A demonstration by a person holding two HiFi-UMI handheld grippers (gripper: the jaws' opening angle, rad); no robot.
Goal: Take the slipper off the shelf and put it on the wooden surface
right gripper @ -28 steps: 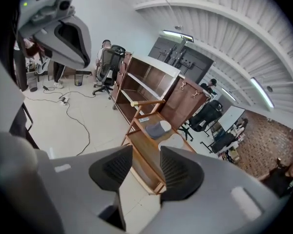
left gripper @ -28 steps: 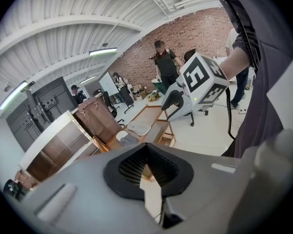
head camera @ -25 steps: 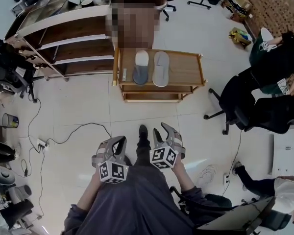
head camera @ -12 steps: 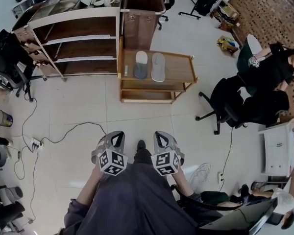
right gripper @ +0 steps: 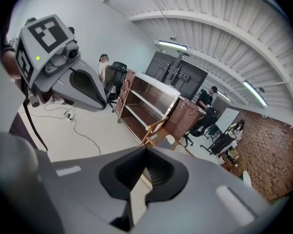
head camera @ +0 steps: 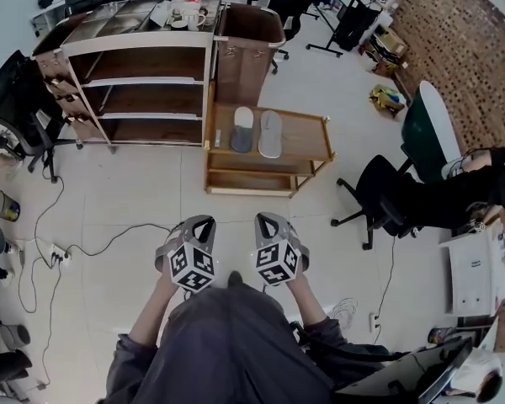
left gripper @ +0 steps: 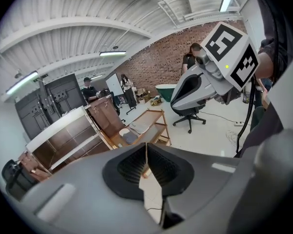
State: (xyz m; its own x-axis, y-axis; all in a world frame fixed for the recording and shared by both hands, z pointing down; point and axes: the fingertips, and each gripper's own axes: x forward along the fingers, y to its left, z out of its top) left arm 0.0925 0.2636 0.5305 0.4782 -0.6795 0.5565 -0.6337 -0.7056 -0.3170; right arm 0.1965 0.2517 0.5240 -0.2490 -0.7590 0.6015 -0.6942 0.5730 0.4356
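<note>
The right gripper (head camera: pixel 269 224) is hanging low in the frame, just snapped shut and empty like the left gripper (head camera: pixel 200 225), with the slippers (head camera: pixel 270 135) lying on the wooden cart (head camera: pixel 308 138), so the job looks done.

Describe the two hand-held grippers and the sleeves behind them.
The left gripper and the right gripper both have smooth light-grey shells that taper to two jaws, lined with black ribbed pads. Each carries a cube with black-and-white square markers. The person's sleeves are long and dark grey.
</note>
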